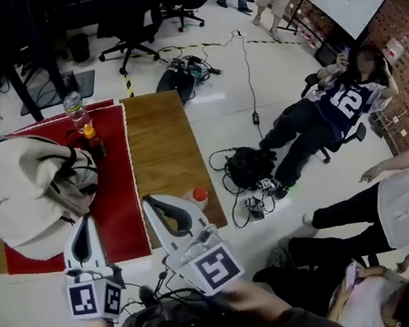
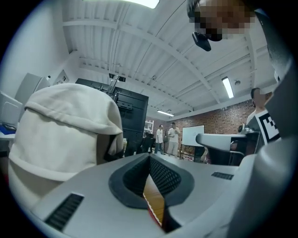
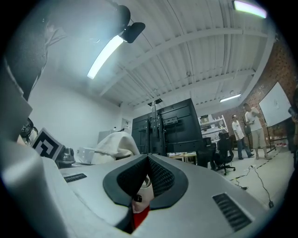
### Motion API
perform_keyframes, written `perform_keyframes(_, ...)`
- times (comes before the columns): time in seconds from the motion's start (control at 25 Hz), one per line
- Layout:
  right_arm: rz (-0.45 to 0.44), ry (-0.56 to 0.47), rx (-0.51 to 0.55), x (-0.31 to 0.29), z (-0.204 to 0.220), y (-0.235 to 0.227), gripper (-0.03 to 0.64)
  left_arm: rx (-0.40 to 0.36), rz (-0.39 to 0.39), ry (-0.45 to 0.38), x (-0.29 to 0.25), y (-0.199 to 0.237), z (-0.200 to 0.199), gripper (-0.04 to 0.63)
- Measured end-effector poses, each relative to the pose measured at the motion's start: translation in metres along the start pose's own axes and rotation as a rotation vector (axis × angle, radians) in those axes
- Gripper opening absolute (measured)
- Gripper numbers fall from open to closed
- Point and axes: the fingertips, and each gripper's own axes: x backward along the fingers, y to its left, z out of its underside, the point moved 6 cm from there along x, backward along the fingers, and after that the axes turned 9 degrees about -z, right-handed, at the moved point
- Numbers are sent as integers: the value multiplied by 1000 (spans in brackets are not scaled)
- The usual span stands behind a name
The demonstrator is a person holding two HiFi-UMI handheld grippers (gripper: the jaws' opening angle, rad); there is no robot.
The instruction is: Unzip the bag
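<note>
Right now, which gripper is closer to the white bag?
Left. The left gripper is just beside the bag, over the red cloth; the right gripper is farther right, over the wooden table.

Grey left gripper, right gripper; black-white marker cubes

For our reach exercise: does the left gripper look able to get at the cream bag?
Probably yes: the left gripper is close to the cream bag, with nothing between them; its shut jaws would need opening.
</note>
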Motion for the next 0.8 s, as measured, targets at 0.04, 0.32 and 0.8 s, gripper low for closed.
perform_keyframes(0.04,2,2,3,-6,1,7,2,3,0,5,2,10,1,29)
perform_keyframes(0.32,15,40,12,-54,19,63,3,3,7,18,27,82,2,31)
perform_keyframes(0.8,109,28,52,-87,46,120,2,17,79,86,56,146,22,31)
